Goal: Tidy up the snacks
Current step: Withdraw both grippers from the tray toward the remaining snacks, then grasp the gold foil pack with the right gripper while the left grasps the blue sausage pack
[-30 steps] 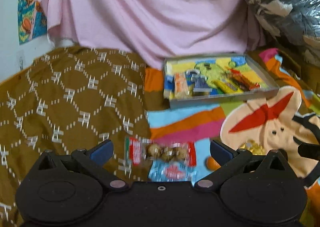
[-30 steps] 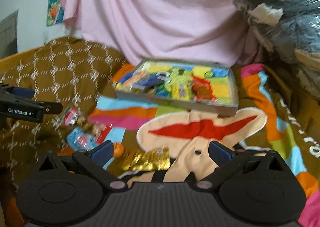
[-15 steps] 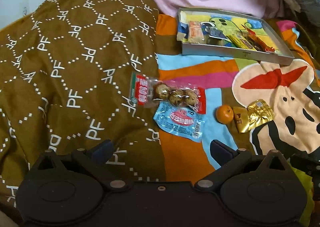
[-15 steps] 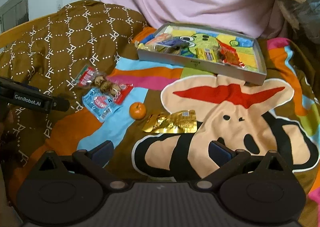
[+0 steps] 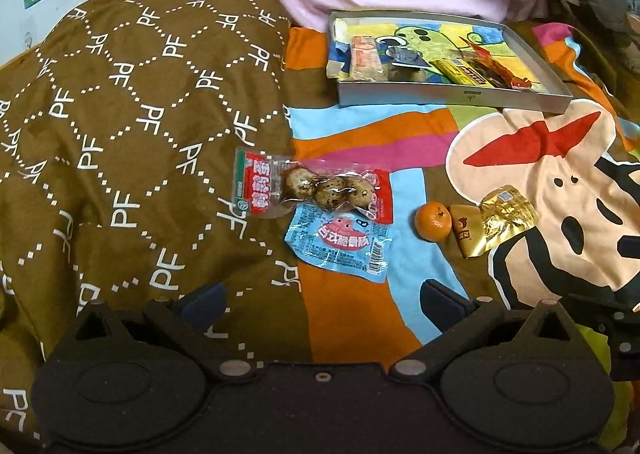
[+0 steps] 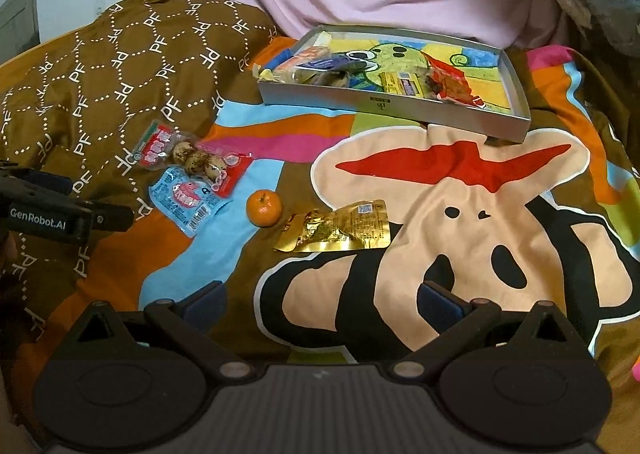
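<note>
Your left gripper (image 5: 320,300) hovers level over the bed, jaws wide and empty; the blue snack packet (image 5: 340,242) and quail egg pack (image 5: 316,188) lie just ahead. Your right gripper (image 6: 320,300), equally wide, faces the gold pouch (image 6: 340,228) and mandarin (image 6: 264,207), the tray (image 6: 392,106) beyond.

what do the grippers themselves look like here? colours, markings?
Both are matte black plastic: two round discs at the base, angled arms with silver rivets, dark blue pads on the fingers. The left hand-held gripper, seen side-on in the right view, carries white "GenRobot.AI" lettering. The right hand-held gripper has a ribbed grey centre panel.
</note>
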### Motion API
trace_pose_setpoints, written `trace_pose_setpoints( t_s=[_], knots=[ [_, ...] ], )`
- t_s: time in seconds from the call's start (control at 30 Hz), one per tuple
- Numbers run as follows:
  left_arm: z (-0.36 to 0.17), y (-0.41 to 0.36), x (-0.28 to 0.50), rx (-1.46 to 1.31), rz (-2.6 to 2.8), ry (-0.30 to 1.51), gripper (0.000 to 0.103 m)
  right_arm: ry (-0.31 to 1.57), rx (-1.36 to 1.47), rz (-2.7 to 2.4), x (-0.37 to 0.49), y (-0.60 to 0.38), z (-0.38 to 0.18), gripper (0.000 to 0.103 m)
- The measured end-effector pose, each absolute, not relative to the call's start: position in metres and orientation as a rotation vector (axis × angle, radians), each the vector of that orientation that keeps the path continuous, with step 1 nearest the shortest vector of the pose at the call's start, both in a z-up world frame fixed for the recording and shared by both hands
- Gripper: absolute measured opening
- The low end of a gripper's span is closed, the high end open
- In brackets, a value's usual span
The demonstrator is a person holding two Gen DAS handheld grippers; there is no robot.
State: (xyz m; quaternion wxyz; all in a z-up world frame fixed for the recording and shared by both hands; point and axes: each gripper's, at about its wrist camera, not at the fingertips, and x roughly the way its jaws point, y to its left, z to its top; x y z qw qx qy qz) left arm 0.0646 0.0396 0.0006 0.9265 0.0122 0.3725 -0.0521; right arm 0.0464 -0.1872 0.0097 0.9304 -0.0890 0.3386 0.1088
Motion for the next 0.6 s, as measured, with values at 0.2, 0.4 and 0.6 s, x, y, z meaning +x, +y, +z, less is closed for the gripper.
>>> trace_pose_setpoints(
  t_s=[0.2,0.4,0.6],
  knots=[
    [-0.001,0.038,0.07,0.037,-0.112,0.756,0.102,0.705,-0.172,0.215,0.053,-0.188,0.007,0.103],
    [-0.003,0.039,0.077,0.022,-0.112,0.756,0.102,0.717,-0.17,0.209,0.059,-0.187,0.003,0.103],
    [-0.005,0.038,0.083,0.014,-0.121,0.758,0.102,0.733,-0.175,0.209,0.065,-0.184,0.0,0.103]
  ],
)
